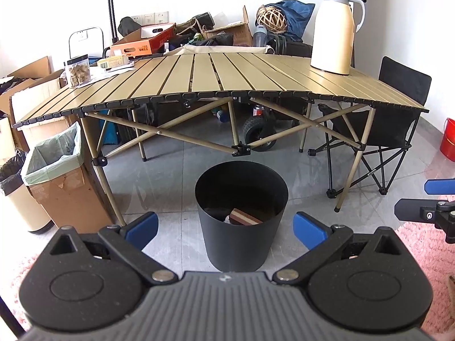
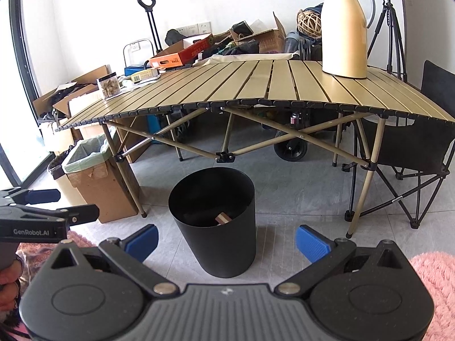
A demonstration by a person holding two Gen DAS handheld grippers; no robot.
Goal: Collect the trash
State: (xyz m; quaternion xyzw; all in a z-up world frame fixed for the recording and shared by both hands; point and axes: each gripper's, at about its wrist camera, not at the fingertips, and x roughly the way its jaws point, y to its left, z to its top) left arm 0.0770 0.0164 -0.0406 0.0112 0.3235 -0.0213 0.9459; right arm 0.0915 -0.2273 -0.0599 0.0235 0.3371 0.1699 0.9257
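A black round bin point(image 1: 241, 218) stands on the grey floor in front of the folding table; it also shows in the right wrist view point(image 2: 213, 221). Inside it lies a brown and pink striped piece of trash point(image 1: 244, 217), also seen in the right wrist view point(image 2: 222, 218). My left gripper point(image 1: 226, 228) is open and empty, held just short of the bin. My right gripper point(image 2: 226, 240) is open and empty, also facing the bin. The right gripper shows at the right edge of the left view point(image 1: 418, 199), the left gripper at the left edge of the right view point(image 2: 57, 204).
A tan slatted folding table point(image 1: 227, 76) carries a cream thermos jug point(image 1: 334, 28) and a snack jar point(image 1: 77, 69). A lined cardboard box point(image 1: 57, 176) stands at its left leg. A black folding chair point(image 1: 392, 130) is at the right, a red bucket point(image 1: 448, 139) beyond. Pink rug point(image 1: 421, 255) underfoot.
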